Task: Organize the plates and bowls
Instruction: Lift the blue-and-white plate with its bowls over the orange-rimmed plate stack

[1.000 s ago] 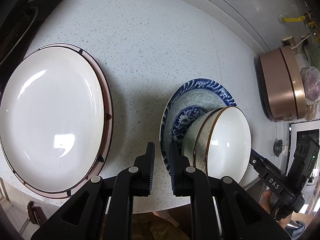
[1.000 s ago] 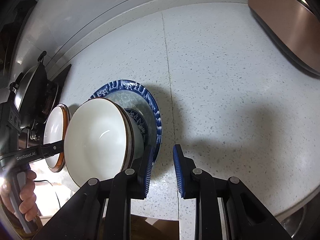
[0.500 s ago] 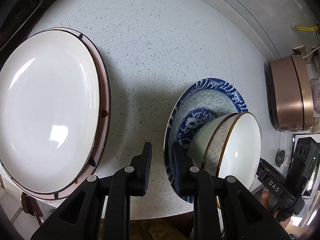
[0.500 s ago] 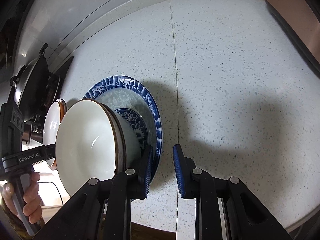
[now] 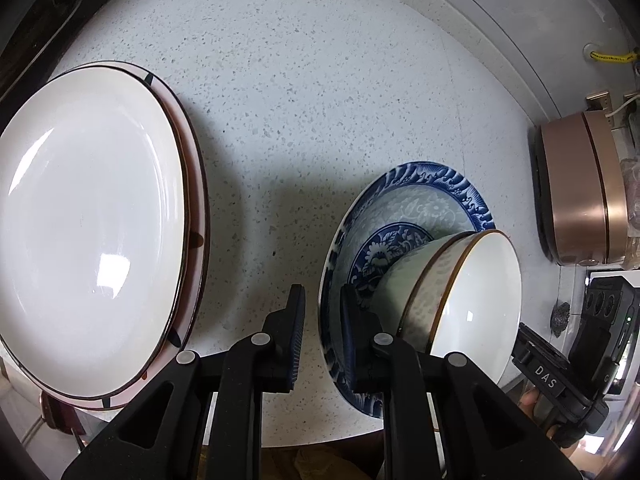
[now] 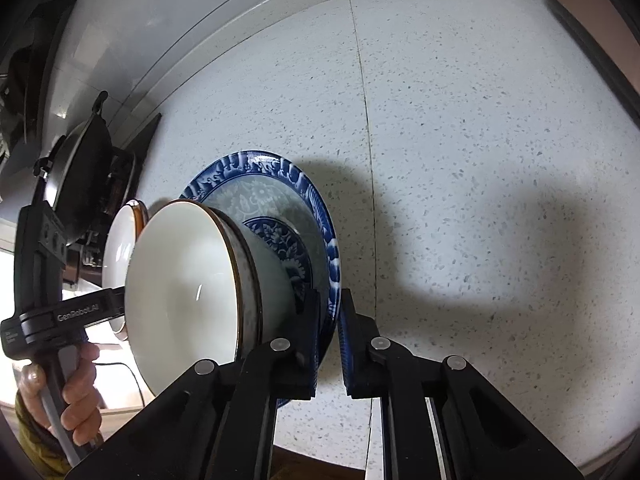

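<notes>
Daylight is flooding in evenly, leaving window glare on the white plate (image 5: pixel 92 216) and bowl (image 6: pixel 188 288). Soft shadows are spreading across the speckled counter (image 6: pixel 480 200), while fisheye edges are bending and darkening.

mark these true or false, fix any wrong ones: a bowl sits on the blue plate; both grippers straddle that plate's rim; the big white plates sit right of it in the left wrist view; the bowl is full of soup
1. A bowl sits on the blue plate: true.
2. The left gripper and right gripper each straddle that plate's rim: true.
3. The big white plates lie right of it in the left wrist view: false, they lie to its left.
4. The bowl is full of soup: false, its white inside is empty.
</notes>
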A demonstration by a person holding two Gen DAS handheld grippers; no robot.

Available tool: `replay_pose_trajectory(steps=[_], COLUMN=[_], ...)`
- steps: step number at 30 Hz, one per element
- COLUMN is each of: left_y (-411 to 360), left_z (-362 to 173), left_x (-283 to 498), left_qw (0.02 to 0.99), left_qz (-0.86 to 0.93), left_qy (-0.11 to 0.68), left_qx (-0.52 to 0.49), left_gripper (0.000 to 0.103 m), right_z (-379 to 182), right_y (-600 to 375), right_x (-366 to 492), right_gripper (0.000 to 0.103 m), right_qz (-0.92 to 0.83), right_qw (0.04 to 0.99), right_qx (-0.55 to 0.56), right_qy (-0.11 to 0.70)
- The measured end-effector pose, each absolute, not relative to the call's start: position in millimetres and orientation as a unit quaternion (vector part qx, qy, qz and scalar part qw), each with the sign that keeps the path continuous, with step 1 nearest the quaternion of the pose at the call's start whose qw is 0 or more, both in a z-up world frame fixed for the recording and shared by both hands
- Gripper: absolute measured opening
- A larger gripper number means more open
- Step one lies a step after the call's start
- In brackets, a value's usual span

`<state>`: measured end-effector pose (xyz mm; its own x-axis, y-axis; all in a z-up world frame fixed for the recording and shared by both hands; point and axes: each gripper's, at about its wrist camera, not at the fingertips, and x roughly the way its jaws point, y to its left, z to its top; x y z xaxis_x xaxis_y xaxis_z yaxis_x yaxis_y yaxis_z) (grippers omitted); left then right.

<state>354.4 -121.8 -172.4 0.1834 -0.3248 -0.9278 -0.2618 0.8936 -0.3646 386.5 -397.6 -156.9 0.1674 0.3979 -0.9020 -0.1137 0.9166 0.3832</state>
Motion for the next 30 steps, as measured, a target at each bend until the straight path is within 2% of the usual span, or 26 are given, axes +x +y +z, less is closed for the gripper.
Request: replay_pose_trajectory(steps=[12,18,30], left_y=[-110.2,-105.7,-98.2], left_z=[-181.7,-184.0,-182.7], left_x=[355.8,353.2,354.0], left_qw=[0.718,0.714,0.717], left_qz=[-0.025,-0.027,-0.038], left_qy=[0.644,0.645,0.643], left_qx=[-0.264,-0.270,-0.267], left_gripper=[0.007,0.004,0.003], right_z=[-169.3,-170.0,-167.5], right_y=[-400.9,-401.0,-397.4], right_x=[392.4,392.4,391.2], right_gripper=[0.013,0.009,0.009], right_qz=[0.181,0.184,0.174], right_qw=[0.738,0.740,0.741], right_qx=[0.156,0.154,0.150], right_qy=[0.631,0.628,0.631])
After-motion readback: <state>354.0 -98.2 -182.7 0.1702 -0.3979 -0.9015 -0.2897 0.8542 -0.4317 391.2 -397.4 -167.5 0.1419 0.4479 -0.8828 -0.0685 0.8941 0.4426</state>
